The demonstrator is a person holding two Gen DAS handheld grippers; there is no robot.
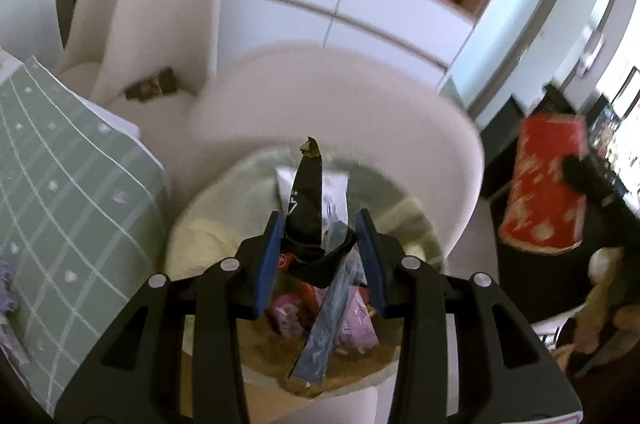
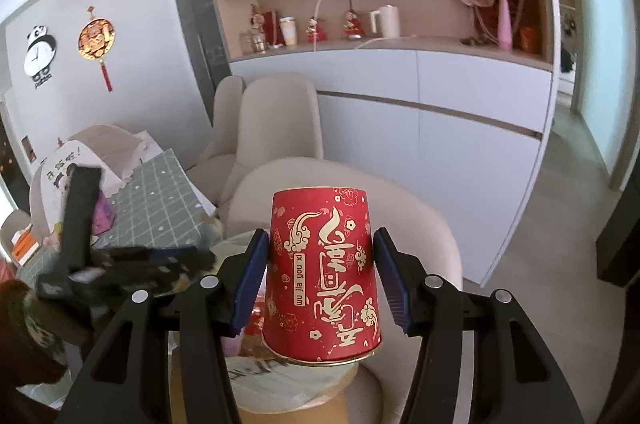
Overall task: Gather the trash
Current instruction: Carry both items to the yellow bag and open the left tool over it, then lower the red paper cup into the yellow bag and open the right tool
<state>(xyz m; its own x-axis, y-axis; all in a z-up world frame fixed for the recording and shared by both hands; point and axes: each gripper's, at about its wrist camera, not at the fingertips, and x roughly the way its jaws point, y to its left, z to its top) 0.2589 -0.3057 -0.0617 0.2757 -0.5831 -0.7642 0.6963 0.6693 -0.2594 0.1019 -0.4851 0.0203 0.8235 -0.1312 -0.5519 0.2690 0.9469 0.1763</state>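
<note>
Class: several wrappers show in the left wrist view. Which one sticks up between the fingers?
The black wrapper, pointing up between the blue fingers. The grey wrapper slants downward, and the pink wrapper lies below.

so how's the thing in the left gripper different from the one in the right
The black wrapper between the left gripper fingers is thin, crumpled and flexible, tapering to a torn tip; the red paper cup in the right gripper is rigid, keeps its shape and hangs upside down. The wrapper is mostly plain black; the cup carries gold patterns and characters. Both are held up above the bin of trash.
</note>
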